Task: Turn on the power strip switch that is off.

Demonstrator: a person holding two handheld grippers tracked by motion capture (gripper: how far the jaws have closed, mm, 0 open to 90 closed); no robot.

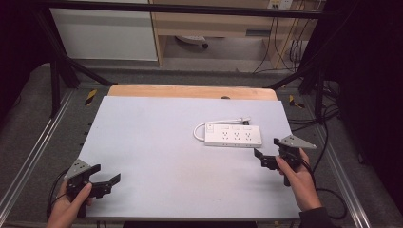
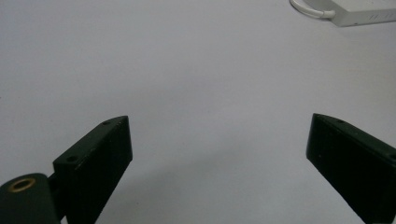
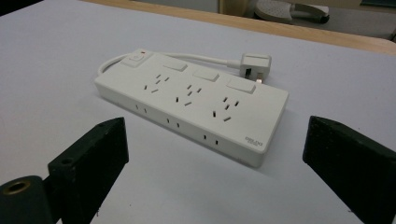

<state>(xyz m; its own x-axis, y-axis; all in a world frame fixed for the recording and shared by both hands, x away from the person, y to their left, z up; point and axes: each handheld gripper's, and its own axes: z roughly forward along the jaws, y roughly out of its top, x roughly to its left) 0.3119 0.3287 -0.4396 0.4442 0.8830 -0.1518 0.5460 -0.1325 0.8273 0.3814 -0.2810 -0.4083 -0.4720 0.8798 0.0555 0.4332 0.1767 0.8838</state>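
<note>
Both claws gape empty: right claw (image 3: 215, 149) just beside white plastic three-socket power strip (image 3: 196, 100) near tabletop (image 1: 157, 156) right edge, left claw (image 2: 219, 154) at near-left corner.

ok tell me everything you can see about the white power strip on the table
The power strip is a flat white block, plastic by its look, lying face up on the pale table. Its top carries three socket groups, each with a rocker switch, plus a red-marked button at one end. Smaller slots line its side. A white cord loops from that end along the back to a plug resting on the table. Nothing grips it; the right tongs stand open just short of it.
</note>
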